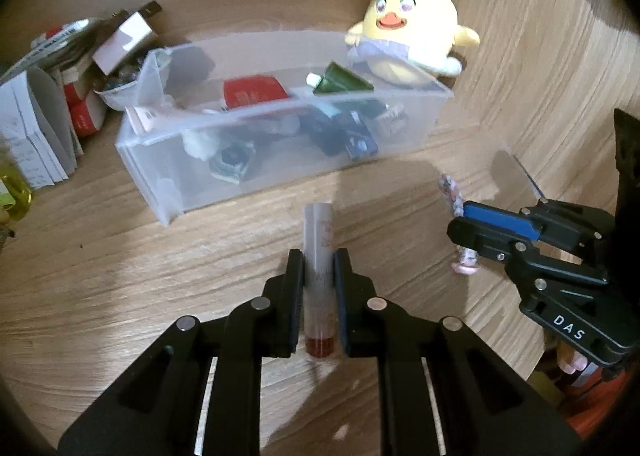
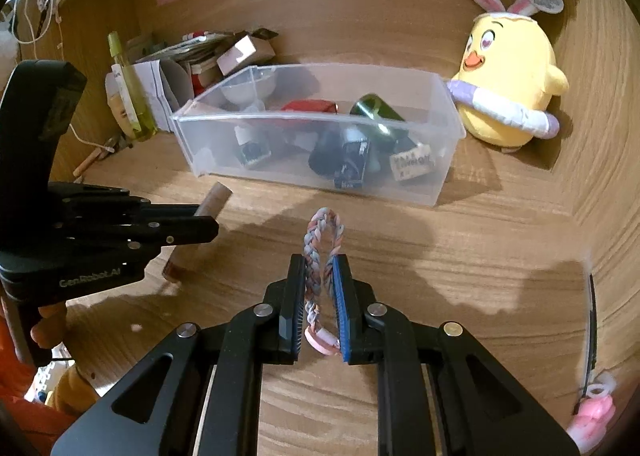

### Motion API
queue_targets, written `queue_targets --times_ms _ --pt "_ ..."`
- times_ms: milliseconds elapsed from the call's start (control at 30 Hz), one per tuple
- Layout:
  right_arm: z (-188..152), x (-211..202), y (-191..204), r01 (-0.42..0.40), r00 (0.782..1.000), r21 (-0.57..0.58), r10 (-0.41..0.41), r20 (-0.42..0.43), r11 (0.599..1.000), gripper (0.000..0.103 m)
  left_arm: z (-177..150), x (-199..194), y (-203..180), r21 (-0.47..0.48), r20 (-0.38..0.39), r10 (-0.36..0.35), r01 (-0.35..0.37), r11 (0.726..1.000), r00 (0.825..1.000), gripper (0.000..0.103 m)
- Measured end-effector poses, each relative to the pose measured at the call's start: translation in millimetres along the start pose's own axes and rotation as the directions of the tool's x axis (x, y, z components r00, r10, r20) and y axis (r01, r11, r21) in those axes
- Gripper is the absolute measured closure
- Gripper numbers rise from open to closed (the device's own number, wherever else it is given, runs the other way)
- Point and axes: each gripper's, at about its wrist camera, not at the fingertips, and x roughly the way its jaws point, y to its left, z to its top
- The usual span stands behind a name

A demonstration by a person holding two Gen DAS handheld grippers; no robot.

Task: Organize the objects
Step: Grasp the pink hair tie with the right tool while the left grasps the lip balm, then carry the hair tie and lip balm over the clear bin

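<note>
My left gripper (image 1: 318,256) is shut on a pale tube with a dark red cap (image 1: 319,272), held over the wooden surface in front of a clear plastic bin (image 1: 168,192). The tube (image 2: 214,200) and left gripper (image 2: 192,222) also show in the right wrist view. My right gripper (image 2: 320,260) is shut on a braided pink and grey bracelet (image 2: 318,252), also in front of the bin (image 2: 436,184). In the left wrist view the right gripper (image 1: 464,224) shows at the right with the bracelet (image 1: 452,192). The bin holds several small bottles and boxes.
A yellow chick plush with bunny ears (image 2: 508,88) sits right of the bin, also in the left wrist view (image 1: 412,32). Papers and boxes (image 1: 48,128) pile left of the bin, with a yellow-green bottle (image 2: 132,92). Wooden walls enclose the back and right. A pink item (image 2: 592,416) lies at the right.
</note>
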Motion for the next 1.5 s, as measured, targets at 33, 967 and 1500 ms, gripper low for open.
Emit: queue_targets --times_ms 33,967,1500 --pt "2.5 -1.0 0.7 0.000 1.000 -0.002 0.000 0.008 1.000 0.090 1.9 -1.5 -0.3 -0.002 0.009 0.003 -0.003 1.000 1.000 0.089" --pt "35.5 5.8 -15.0 -0.033 0.999 0.028 0.032 0.015 0.999 0.040 51.6 -53.7 17.4 -0.086 0.252 0.024 -0.002 0.996 0.967 0.089" --pt "10.8 51.3 -10.6 0.052 0.985 -0.055 -0.061 -0.165 0.997 0.047 92.0 -46.8 35.1 -0.104 0.296 0.077 -0.048 0.993 0.952 0.089"
